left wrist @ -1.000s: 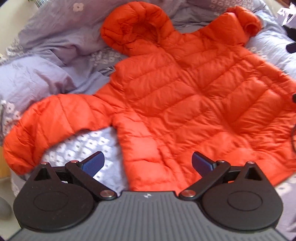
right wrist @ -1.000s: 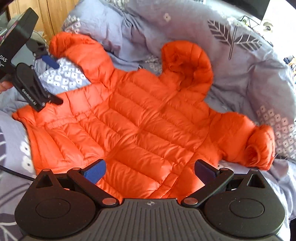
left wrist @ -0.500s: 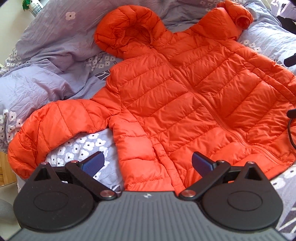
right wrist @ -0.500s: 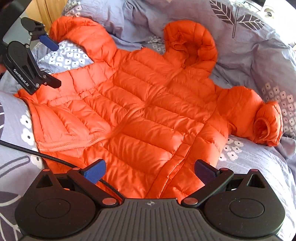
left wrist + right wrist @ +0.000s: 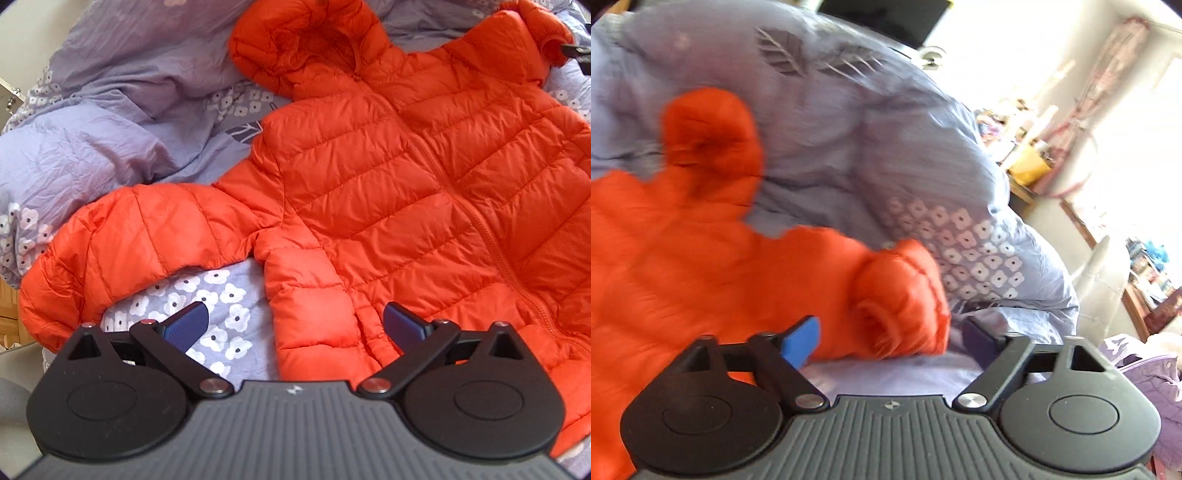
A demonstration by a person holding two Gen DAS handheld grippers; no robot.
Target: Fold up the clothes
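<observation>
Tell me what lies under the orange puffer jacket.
The orange puffer jacket lies spread on lilac flower-print bedding, which shows all around it and in the gap below the sleeve. Whatever is directly beneath the jacket's body is covered.

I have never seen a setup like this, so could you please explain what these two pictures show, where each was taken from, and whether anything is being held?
No robot here: a person carries a handheld two-finger gripper in each hand, each with a camera looking along its fingers. One picture looks past the left gripper, open above the orange puffer jacket spread on a lilac floral bedspread. The other, blurred, looks past the right gripper, whose jaws are closing around the jacket's sleeve cuff; the pads do not visibly press it yet. Nothing is held.
</observation>
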